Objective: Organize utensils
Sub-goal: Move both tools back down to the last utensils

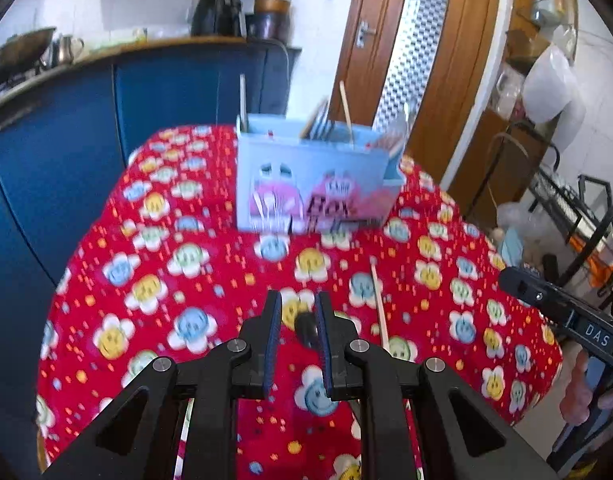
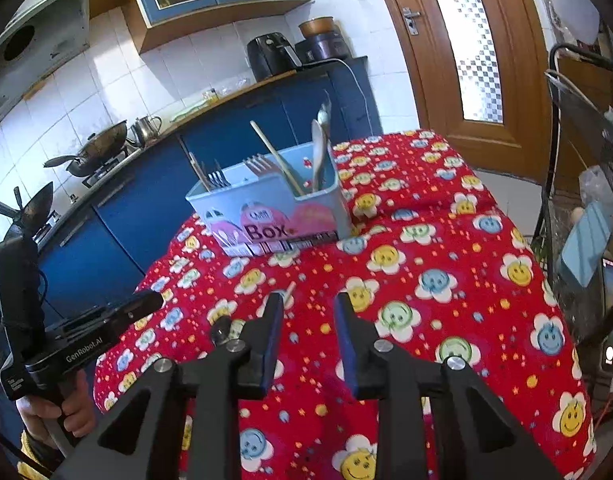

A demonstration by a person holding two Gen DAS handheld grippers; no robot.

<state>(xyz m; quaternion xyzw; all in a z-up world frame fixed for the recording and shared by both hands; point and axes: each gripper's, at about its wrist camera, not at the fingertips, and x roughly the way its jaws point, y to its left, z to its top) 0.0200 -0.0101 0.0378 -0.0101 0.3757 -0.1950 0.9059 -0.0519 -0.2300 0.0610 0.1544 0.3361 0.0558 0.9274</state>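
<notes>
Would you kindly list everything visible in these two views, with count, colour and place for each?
utensil box: one, light blue with pink cartoon print, far part of the table.
forks: at least two, metal, standing in the box.
spoons: about two, metal, in the box's right compartment.
wooden stick: one, pale, lying on the cloth near the front.
tablecloth: one, red with smiley flowers, covering the table.
black-handled utensil: one, between the left gripper's pads.
wok: one, dark, on the stove.
kettle: one, steel, beside the wok.
air fryer: one, black, on the counter.
door: one, brown.
left gripper: black, closed on the handle.
right gripper: black, open.
</notes>
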